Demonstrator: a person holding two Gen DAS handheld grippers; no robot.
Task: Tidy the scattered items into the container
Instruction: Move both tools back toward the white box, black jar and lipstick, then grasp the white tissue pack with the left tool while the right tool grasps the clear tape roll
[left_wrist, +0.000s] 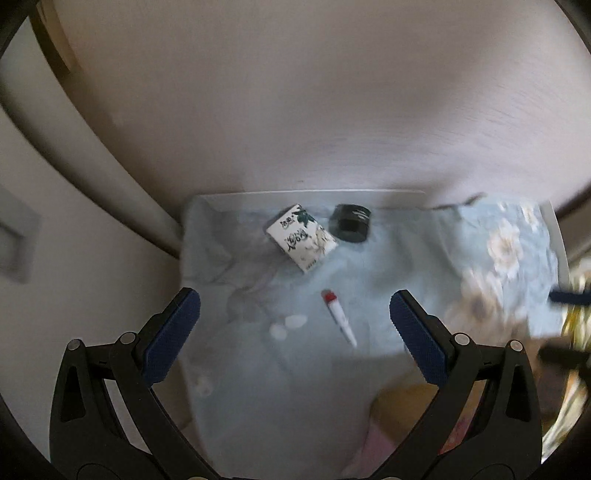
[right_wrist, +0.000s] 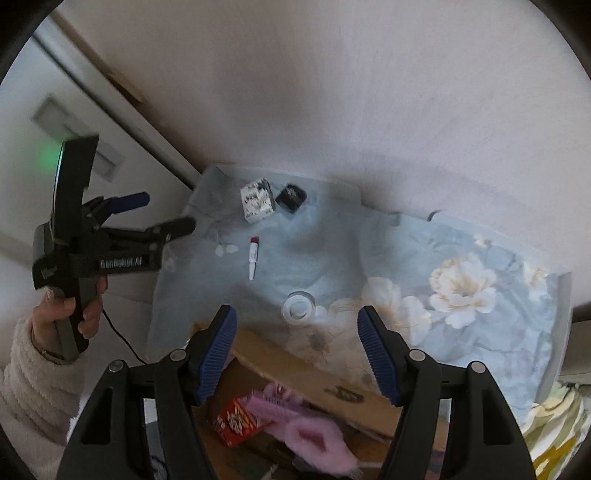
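On a pale blue floral cloth (left_wrist: 388, 266) lie a white printed box (left_wrist: 301, 236), a black jar (left_wrist: 351, 223) and a white pen with a red cap (left_wrist: 338, 315). They also show in the right wrist view: box (right_wrist: 256, 199), jar (right_wrist: 291, 197), pen (right_wrist: 253, 258), plus a clear round lid (right_wrist: 298, 308). My left gripper (left_wrist: 293, 317) is open and empty above the pen; it also shows from the side (right_wrist: 162, 212). My right gripper (right_wrist: 297, 350) is open and empty over a cardboard box (right_wrist: 332, 387) that holds a red packet (right_wrist: 236, 421) and a pink fluffy item (right_wrist: 310, 432).
A plain wall (right_wrist: 332, 92) rises behind the cloth, with a white door (right_wrist: 74, 122) at the left. A person's hand (right_wrist: 70, 314) holds the left gripper's handle, and a cable hangs below it. A yellow patterned fabric (right_wrist: 554, 435) lies at the lower right.
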